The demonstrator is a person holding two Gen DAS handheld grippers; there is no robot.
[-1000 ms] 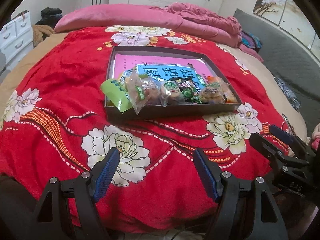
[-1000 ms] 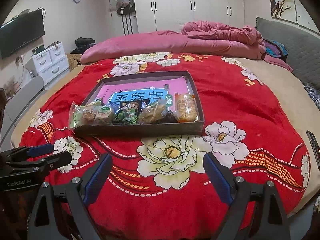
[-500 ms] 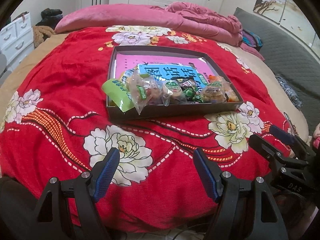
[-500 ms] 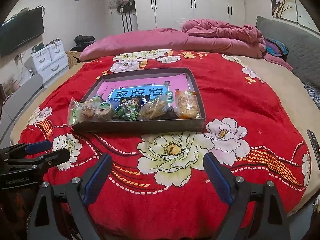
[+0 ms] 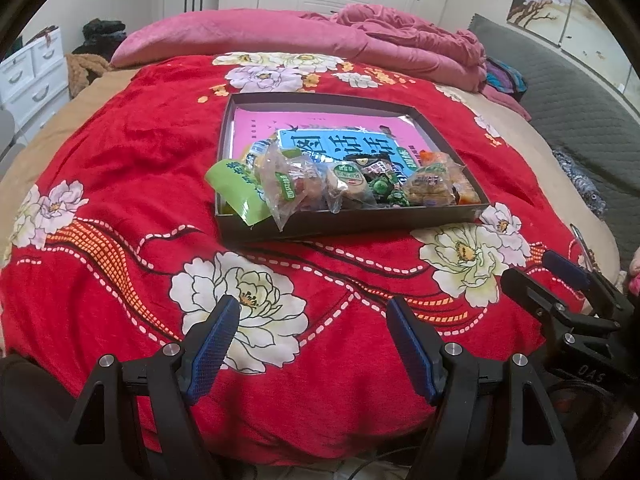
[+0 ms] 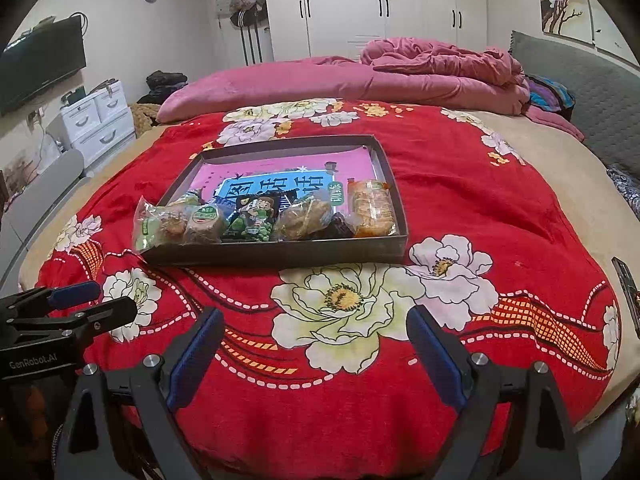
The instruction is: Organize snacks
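Both hand-held grippers (image 5: 312, 344) (image 6: 314, 354) well short of snacks (image 5: 344, 188).

On my feeds I see a bright red blanket (image 6: 460, 184) patterned with cream and pale pink peonies, dashed white lines and orange checked bands. The shallow box (image 6: 280, 254) on it is dark grey-brown, lined by a pink sheet (image 5: 320, 124) bearing a blue panel with dark characters. A lime-green packet (image 5: 236, 192) hangs over its edge beside clear wrappers with green labels. The quilt (image 6: 360, 80) behind is rose pink.
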